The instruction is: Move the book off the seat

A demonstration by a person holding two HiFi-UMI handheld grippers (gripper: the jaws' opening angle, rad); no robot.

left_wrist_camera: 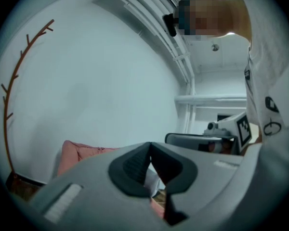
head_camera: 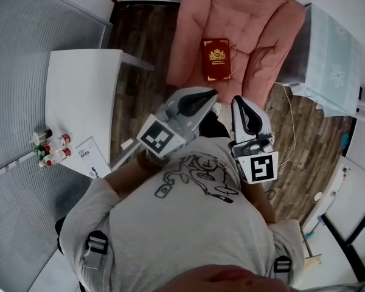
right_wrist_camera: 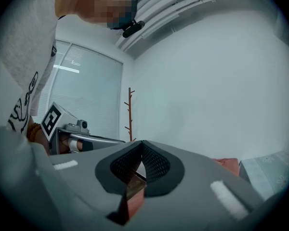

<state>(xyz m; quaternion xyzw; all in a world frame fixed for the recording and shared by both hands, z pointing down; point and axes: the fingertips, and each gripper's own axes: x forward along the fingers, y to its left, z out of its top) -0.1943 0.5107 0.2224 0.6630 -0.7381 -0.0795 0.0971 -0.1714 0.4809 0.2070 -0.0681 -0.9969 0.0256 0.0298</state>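
Book, dark red, lies flat on the pink cushioned seat with nothing touching it, so no part of the task looks done. Left hand-held gripper and right hand-held gripper are both clenched on nothing, side by side near the seat's front edge and short of the book. Left to do: reach in, grasp the book, and carry it off the seat.
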